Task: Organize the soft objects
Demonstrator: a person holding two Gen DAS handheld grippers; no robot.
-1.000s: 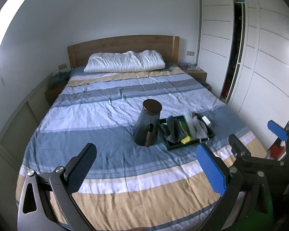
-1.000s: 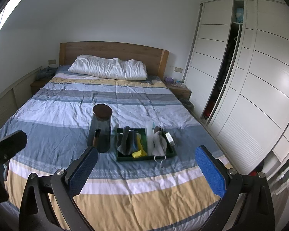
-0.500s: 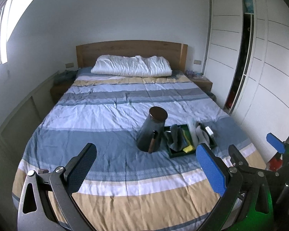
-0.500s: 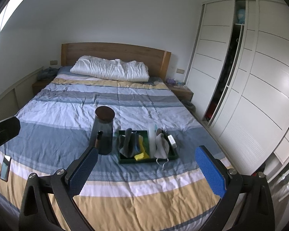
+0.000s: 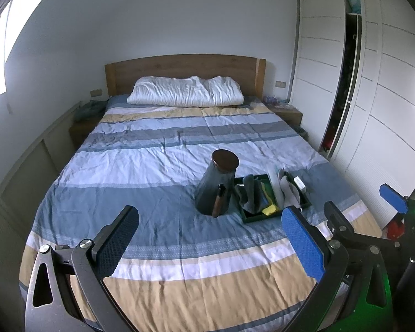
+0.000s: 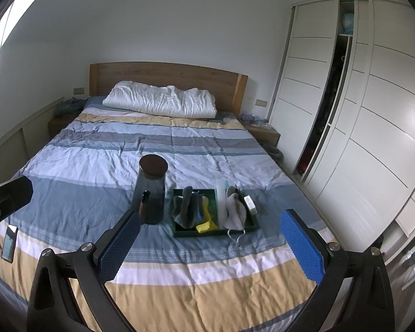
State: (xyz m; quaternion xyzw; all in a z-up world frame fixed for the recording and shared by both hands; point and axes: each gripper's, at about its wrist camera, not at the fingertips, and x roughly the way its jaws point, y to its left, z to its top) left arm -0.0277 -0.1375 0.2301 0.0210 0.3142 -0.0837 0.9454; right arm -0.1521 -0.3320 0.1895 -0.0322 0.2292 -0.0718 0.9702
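A dark green tray [image 6: 181,233] sits on the blue band of the striped bed [image 6: 96,166], toward its foot and right of centre, and it holds the soft things in a loose heap: grey socks [image 6: 186,207] standing up limp and crumpled at the left, a yellow cloth [image 6: 206,225] slumped against the front rim with a bit of blue fabric showing behind it, and a pale grey face mask [image 6: 235,215] at the right whose white ear loop hangs over the front edge onto the cover. A clear upright tube-like piece stands between the yellow cloth and the mask, and a small white block lies along the tray's right rim; what either is cannot be made out. Just left of the tray, apart from it, stands a smoky glass jar [image 6: 150,193] with a brown lid, and a small brown bottle [image 6: 144,207] with a dark cap leans at its front. The left gripper [image 5: 207,246] and the right gripper [image 6: 210,249] both hang short of the bed's foot, jaws wide apart and holding nothing. The lower part of the heap is hidden by the tray wall, and in the left wrist view the blue pad covers the tray's near corner. A white pillow [image 6: 163,102] lies at the headboard, well apart from the tray
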